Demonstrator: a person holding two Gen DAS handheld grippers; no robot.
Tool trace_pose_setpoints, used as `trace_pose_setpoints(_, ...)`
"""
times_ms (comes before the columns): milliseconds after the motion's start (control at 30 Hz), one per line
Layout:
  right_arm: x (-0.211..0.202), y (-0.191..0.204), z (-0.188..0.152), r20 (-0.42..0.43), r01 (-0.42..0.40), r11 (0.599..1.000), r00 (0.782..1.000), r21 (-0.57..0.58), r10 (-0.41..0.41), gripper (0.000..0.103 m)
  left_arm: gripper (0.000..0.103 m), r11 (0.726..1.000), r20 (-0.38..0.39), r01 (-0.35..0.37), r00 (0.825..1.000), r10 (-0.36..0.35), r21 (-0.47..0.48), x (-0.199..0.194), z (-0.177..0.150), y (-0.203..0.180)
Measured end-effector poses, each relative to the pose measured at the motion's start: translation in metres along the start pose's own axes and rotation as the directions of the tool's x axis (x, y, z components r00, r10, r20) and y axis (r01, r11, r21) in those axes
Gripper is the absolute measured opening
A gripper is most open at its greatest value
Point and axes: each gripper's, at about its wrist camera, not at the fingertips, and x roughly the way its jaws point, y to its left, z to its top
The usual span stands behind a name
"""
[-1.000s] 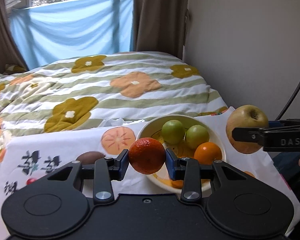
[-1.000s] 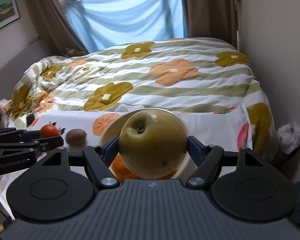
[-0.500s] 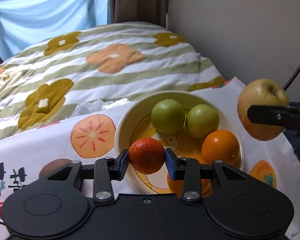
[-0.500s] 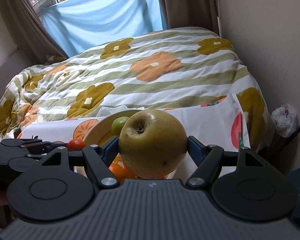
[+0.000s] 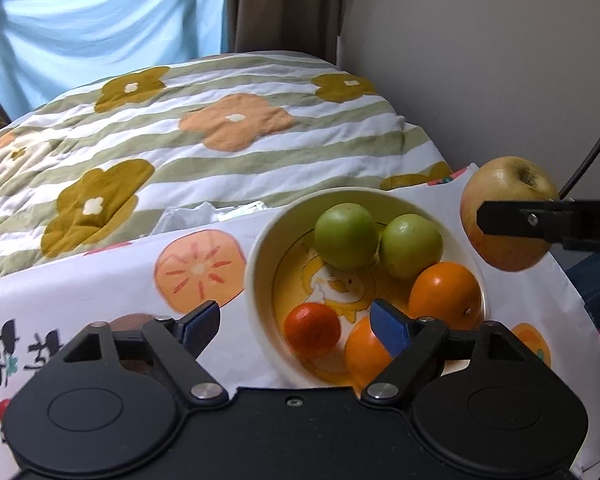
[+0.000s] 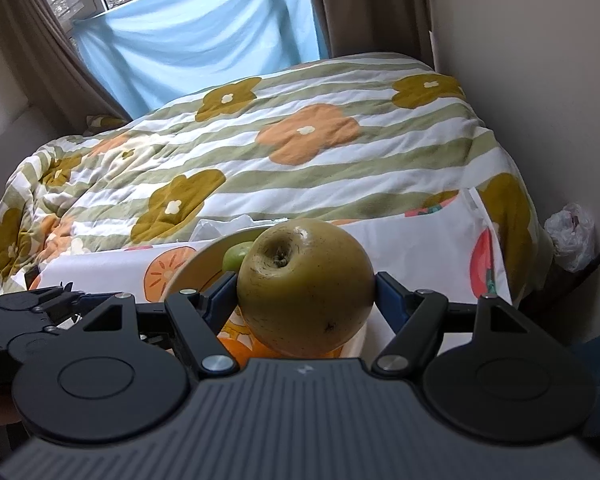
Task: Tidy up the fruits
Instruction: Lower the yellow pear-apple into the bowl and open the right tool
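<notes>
Fruits mostly sit in the bowl (image 5: 256, 280) at the centre of my left view, on the printed cloth (image 5: 100, 280) over the worktop, with the striped bed (image 5: 220, 120) filling the frame behind. The apple (image 6: 305, 285) is my step in hand: my right gripper (image 6: 306, 300) has its fingers clamped on it, low centre in the right view, just above the bowl's right rim. I judge the open spot is tight, so I would carry it over the middle, lower until it touches, then release gently so it doesn't roll onto the two green fruits (image 5: 346, 236) or the oranges (image 5: 446, 296). My left gripper (image 5: 296, 322) hangs with fingers apart over the near rim, the small tangerine (image 5: 312, 330) lying free below; I should back it off first. A brown fruit (image 5: 128, 322) waits lower left, on the cloth.
</notes>
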Motion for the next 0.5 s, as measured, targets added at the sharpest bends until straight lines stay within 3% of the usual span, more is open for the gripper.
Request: trace_pose_setpoints(500,0.038,0.055,-0.003,-0.018,-0.080,0.985,0.997,-0.152,0.078,0.088,0.086,0.988,0.032,-0.077,0.996,0.082,-0.134,-0.049,-0.031,0.036)
